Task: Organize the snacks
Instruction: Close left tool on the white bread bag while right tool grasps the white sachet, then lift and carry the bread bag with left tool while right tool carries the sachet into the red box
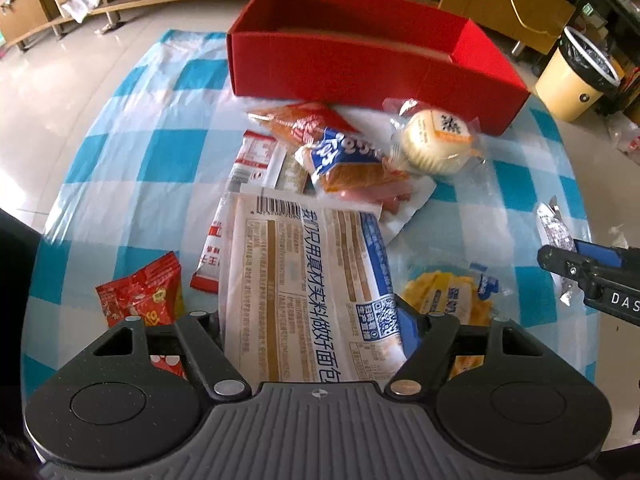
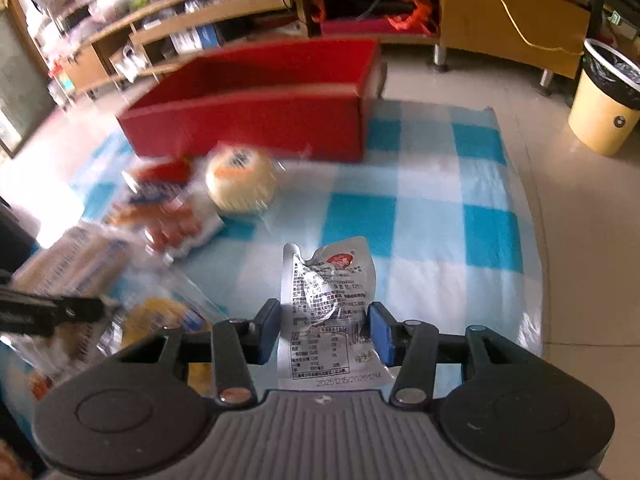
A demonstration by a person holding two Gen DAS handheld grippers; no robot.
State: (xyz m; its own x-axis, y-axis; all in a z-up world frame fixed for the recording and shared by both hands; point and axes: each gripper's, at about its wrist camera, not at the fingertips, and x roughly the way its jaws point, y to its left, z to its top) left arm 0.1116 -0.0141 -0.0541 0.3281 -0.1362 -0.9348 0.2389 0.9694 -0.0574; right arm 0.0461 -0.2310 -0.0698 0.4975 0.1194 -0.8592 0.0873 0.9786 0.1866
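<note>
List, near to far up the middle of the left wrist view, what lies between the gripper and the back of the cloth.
left gripper → large bread packet between its jaws → blue-and-orange snack pack → red box, empty as far as visible.

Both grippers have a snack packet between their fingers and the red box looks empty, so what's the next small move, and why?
Probably carry the silver packet forward over the red box and let go. The right gripper is shut on it, the checked cloth ahead lies bare, and the box stands open-topped. The left gripper can follow with the large bread packet.
</note>
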